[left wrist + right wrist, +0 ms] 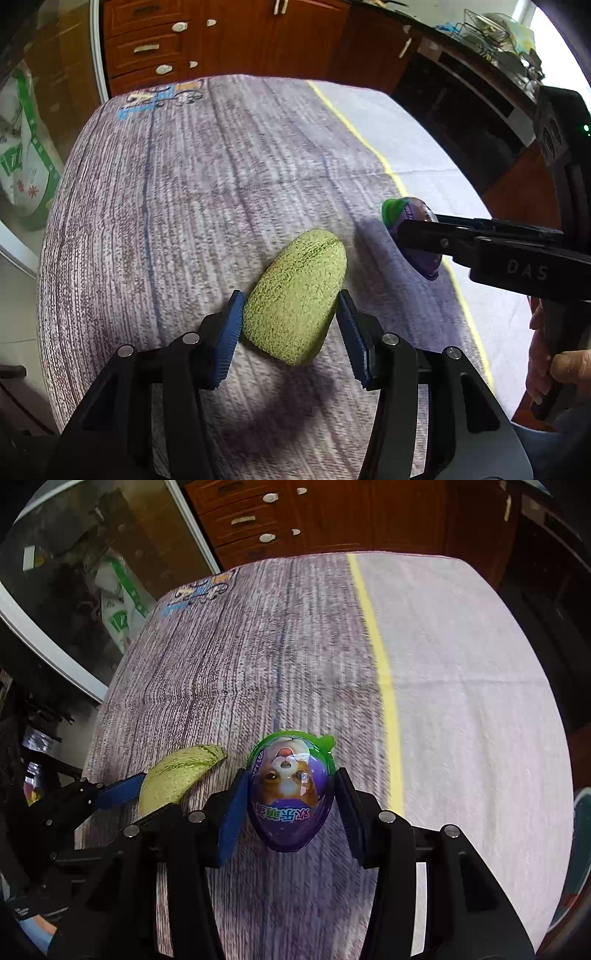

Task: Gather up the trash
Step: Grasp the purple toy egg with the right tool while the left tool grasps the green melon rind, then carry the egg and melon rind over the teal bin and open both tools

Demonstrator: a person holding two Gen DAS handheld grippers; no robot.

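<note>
left tool (290, 325) gripping melon rind (295, 295), right tool (290, 805) gripping toy egg (290, 794)

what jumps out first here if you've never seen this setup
A green melon rind clamped in the left hand-held gripper, above the wood-print tablecloth. To its right, the right hand-held gripper grips a purple toy egg printed with a puppy's face.

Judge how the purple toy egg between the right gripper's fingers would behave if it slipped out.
The purple toy egg looks glossy and hard, so the right gripper may slip on its curve. Its rounded shape would probably roll on the tablecloth. It looks like a light, hollow plastic capsule, unlikely to break.
</note>
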